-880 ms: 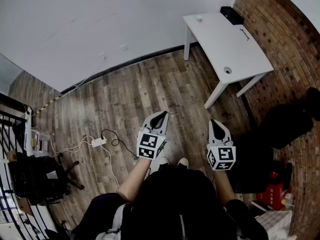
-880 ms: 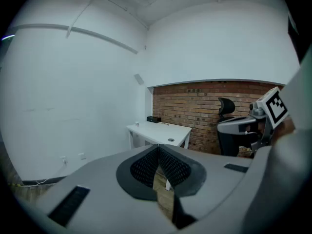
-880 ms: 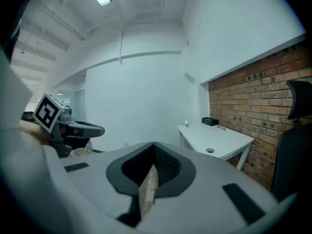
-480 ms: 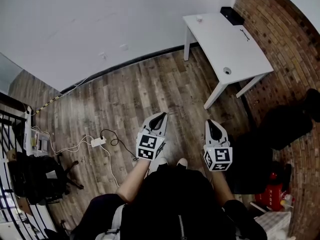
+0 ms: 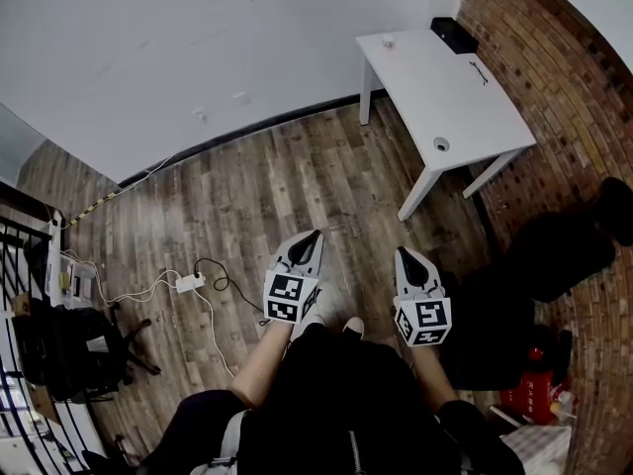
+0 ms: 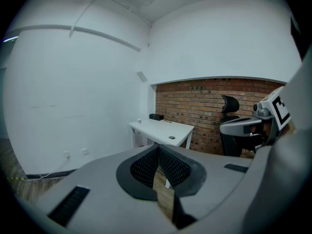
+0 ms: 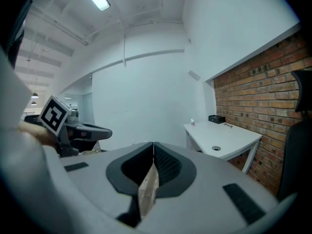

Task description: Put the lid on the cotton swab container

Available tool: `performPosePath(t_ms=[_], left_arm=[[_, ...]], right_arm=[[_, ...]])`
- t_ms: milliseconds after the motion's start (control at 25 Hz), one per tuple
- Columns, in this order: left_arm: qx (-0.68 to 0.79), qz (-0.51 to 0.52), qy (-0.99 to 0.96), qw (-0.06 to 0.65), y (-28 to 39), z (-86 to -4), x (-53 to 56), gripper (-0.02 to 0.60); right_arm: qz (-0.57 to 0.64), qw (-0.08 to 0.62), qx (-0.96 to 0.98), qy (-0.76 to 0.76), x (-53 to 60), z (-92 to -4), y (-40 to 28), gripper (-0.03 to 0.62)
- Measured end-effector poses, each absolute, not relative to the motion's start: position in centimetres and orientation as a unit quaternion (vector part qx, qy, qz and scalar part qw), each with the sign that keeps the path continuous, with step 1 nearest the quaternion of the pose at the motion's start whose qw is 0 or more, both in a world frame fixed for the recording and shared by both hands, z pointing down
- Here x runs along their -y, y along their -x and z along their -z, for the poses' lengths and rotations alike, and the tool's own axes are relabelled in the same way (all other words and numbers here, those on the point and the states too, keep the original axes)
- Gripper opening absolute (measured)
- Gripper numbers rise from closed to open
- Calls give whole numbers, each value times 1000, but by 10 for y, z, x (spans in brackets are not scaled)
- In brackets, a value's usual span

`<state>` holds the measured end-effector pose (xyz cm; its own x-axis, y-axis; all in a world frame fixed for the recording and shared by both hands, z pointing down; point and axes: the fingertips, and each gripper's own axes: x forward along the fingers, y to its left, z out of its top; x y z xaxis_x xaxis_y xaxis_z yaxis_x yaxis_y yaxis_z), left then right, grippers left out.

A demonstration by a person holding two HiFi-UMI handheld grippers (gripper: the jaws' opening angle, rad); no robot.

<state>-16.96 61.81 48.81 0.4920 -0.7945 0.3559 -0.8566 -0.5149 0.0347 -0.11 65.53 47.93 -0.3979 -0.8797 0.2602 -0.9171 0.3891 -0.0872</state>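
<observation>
I stand on a wooden floor, well away from a white table (image 5: 465,97) at the upper right. A small white thing (image 5: 388,41) stands at the table's far corner; it is too small to tell whether it is the cotton swab container. A small round thing (image 5: 441,144) lies near the table's front edge; I cannot tell whether it is a lid. My left gripper (image 5: 313,236) and right gripper (image 5: 404,255) are held side by side in front of my body, both shut with nothing between the jaws. The same table (image 6: 156,128) shows far off in the left gripper view and again as the table (image 7: 229,138) in the right gripper view.
A black box (image 5: 453,34) sits at the table's back corner against the brick wall (image 5: 564,87). A power strip with cables (image 5: 193,282) lies on the floor at the left, near a black office chair (image 5: 69,349). Another dark chair (image 5: 554,255) stands at the right.
Both grippers have drifted a little left and up in the head view, and the view has shifted slightly. Their jaws stay shut.
</observation>
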Motion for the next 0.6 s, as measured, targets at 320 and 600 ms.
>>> performPosePath(t_ms=[320,600], left_arm=[[486,-152,-854,104,152,-494,-624,15],[482,-154,-856,104,143,-494,-609,15]], right_arm=[[-125,86,832,-533,-662,-492,-17,23],[-129,86,831,-535,-651,-495,-26,23]])
